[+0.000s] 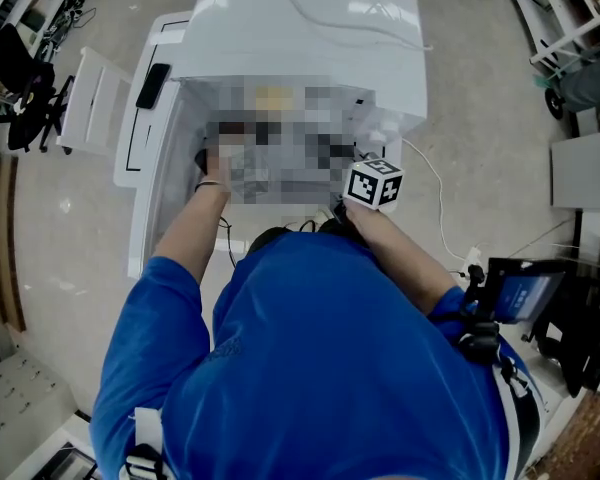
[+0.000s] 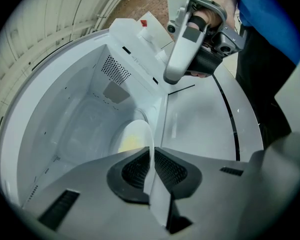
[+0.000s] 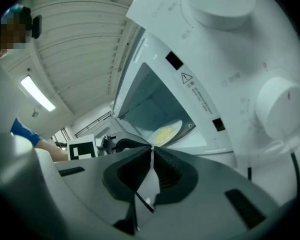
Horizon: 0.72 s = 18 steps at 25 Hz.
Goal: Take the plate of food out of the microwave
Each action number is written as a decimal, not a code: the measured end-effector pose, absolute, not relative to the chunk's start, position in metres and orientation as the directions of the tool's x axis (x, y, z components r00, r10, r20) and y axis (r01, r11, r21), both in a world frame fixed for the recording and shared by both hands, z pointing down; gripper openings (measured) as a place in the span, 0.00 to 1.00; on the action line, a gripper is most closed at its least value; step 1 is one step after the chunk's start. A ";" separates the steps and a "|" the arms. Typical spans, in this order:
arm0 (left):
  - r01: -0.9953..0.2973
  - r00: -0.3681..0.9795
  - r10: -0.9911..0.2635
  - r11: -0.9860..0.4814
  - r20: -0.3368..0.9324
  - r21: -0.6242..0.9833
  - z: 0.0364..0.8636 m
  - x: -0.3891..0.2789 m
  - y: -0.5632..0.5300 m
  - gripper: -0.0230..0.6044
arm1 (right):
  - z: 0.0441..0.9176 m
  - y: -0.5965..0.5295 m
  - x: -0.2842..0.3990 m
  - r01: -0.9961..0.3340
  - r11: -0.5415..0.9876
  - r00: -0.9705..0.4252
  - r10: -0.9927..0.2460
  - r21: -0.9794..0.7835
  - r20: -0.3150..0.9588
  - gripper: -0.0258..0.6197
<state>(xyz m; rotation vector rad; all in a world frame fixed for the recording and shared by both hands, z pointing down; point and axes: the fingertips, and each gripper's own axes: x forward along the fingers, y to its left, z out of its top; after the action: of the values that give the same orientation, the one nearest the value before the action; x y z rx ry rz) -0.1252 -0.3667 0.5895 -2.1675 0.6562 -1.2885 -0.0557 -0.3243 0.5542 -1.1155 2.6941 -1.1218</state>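
The white microwave (image 1: 310, 28) stands open, and most of its cavity in the head view is covered by a mosaic patch. A white plate (image 2: 135, 134) with yellow food on it lies inside the cavity. My left gripper (image 2: 151, 156) is shut on the plate's near rim, which runs edge-on between the pads. In the right gripper view the plate (image 3: 165, 132) shows through the opening. My right gripper (image 3: 152, 151) is shut with nothing in it. It hovers by the control panel (image 3: 230, 64) at the front right, and its marker cube (image 1: 375, 183) shows in the head view.
The microwave door (image 1: 88, 103) hangs open to the left. A white surface with a black outline (image 2: 205, 124) lies in front of the cavity. A white cable (image 1: 435, 198) trails off to the right. A screen on a stand (image 1: 525, 293) is at the right, and a dark chair (image 1: 30, 98) at the far left.
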 end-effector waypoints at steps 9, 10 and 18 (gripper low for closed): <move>-0.129 0.444 -0.632 -0.747 0.635 -0.653 0.590 -0.126 -0.363 0.10 | 0.558 -0.341 -0.073 -0.454 0.344 -0.754 -0.640 -0.822 0.149 0.15; -0.130 0.448 -0.630 -0.748 0.634 -0.651 0.590 -0.126 -0.363 0.10 | 0.558 -0.344 -0.073 -0.448 0.330 -0.748 -0.648 -0.831 0.146 0.16; -0.137 0.473 -0.609 -0.765 0.637 -0.630 0.591 -0.125 -0.359 0.10 | 0.580 -0.361 -0.082 -0.317 0.157 -0.718 -0.684 -0.935 0.129 0.26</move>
<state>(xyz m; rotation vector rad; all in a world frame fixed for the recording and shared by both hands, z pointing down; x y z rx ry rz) -0.1248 -0.3589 0.5907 -2.2221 0.6181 -1.2488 -0.0818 -0.3607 0.5799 -0.9604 2.1148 -1.5808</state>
